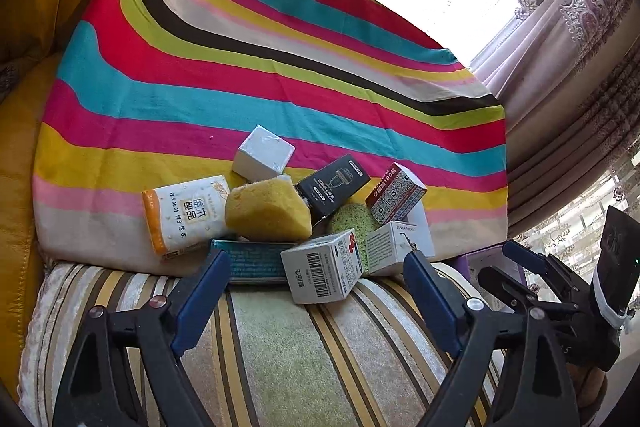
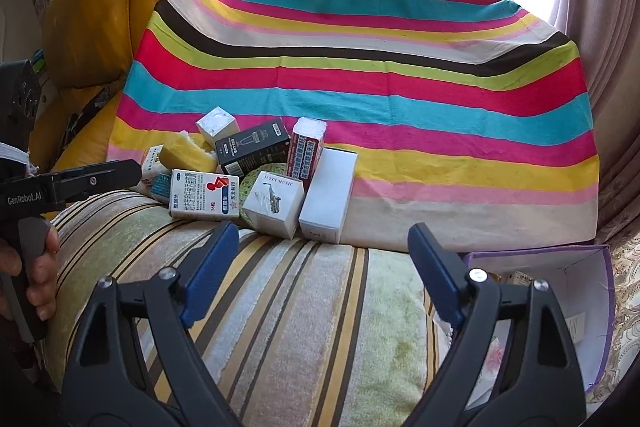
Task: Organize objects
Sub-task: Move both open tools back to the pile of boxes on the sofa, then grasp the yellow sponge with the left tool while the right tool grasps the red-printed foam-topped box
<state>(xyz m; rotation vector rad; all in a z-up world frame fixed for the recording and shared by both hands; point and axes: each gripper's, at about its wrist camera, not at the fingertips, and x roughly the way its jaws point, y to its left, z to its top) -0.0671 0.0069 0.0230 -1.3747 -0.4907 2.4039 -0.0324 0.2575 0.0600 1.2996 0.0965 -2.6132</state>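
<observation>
Nearest the lens, my left jaws (image 1: 316, 279) and my right jaws (image 2: 322, 263) both stand spread with nothing between their blue pads, each poised over the striped cushion (image 2: 280, 307) of the sofa. Behind it, draped up the seat back, lies the large rainbow-striped cloth (image 2: 400, 87), and the yellow leather armrest (image 2: 100, 7) rises to its left. At the cushion's right edge sits an open purple box (image 2: 560, 267). The clutter to be sorted is heaped where the cushion meets the cloth: a tall white box (image 2: 328, 195) on the right; a tissue pack (image 1: 184, 215) on the left; a yellow sponge (image 1: 268, 211) in the middle, resting on a teal packet (image 1: 252, 259); a black box (image 1: 332, 187) leaning behind the sponge; a red patterned box (image 2: 306, 151) upright beside it; a barcoded medicine box (image 1: 320, 267) at the front; a white box marked JIYIN MUSIC (image 2: 272, 203) touching the tall white one; a green sponge (image 1: 352, 223) wedged among them; and a small white cube (image 1: 262, 157) at the back.
</observation>
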